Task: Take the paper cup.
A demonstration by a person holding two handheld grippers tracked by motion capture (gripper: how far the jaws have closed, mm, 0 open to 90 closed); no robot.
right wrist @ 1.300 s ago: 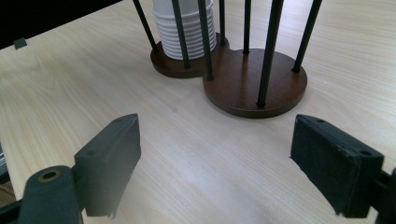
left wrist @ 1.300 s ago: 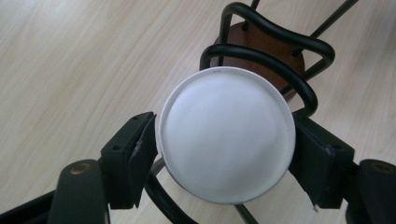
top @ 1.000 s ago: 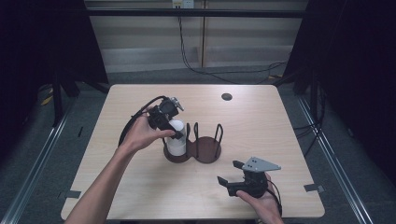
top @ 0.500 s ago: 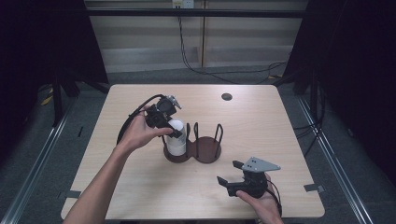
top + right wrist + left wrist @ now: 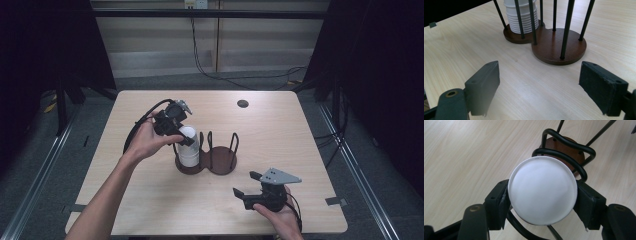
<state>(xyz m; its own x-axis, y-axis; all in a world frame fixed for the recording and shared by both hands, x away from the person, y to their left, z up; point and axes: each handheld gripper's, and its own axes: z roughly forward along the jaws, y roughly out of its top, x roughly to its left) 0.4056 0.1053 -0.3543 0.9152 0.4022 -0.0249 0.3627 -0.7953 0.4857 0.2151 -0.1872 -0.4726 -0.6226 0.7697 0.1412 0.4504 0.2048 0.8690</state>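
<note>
left gripper (image 5: 181, 135) jaws have just been closing, now clamped on top white cup (image 5: 542, 190) of the stack (image 5: 189, 150) sitting in left bay of wire holder (image 5: 220, 159), mid table (image 5: 150, 210); right gripper (image 5: 248, 184) near front edge, jaws wide, nothing between

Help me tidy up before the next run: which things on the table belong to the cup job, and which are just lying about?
In the job:
- stack of white cups, gripped at the top by the left gripper
- two-bay cup holder

Lying about:
- small dark disc near the table's far edge
- right gripper, jaws open, idle
</note>
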